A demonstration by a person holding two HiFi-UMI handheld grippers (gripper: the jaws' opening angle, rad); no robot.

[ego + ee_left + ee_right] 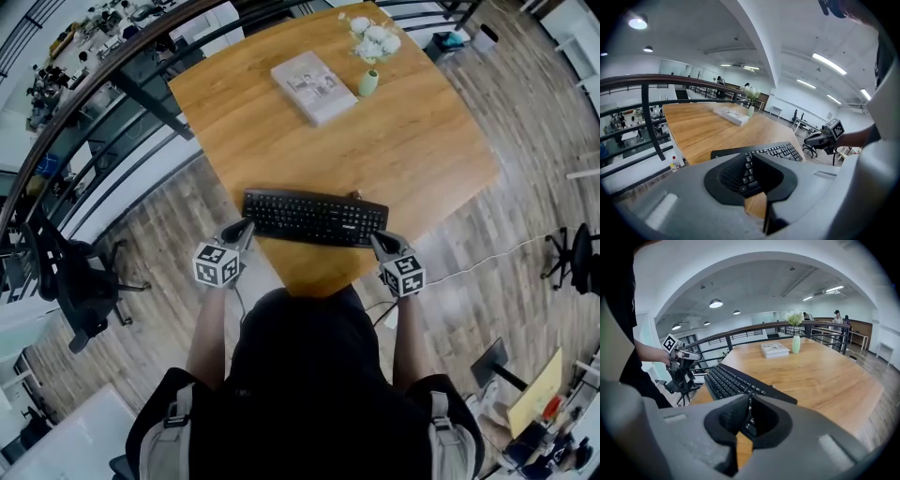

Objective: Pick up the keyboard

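We see a broad wooden counter (pixel 412 141) filling the middle of the head view, with a dark railing (pixel 103 80) curving past its far left side. On the counter's near edge lies the black keyboard (pixel 314 217), flat, its long side running left to right. Further away, toward the far side of the counter, a pale book (pixel 313 86) lies flat at an angle. We hold the left tool (pixel 246 228) just beside the keyboard's left end and the right tool (pixel 377 240) just beside its right end, both pointing forward and downward. In the left gripper view we find that tool's jaws brought together at their tips with nothing between them, the keys showing just beyond. In the right gripper view the other tool's jaws are likewise closed and empty, with the keyboard stretching away to the left past them. Just right of the book stands a small green vase (pixel 368 82), upright, holding white flowers (pixel 373 39).
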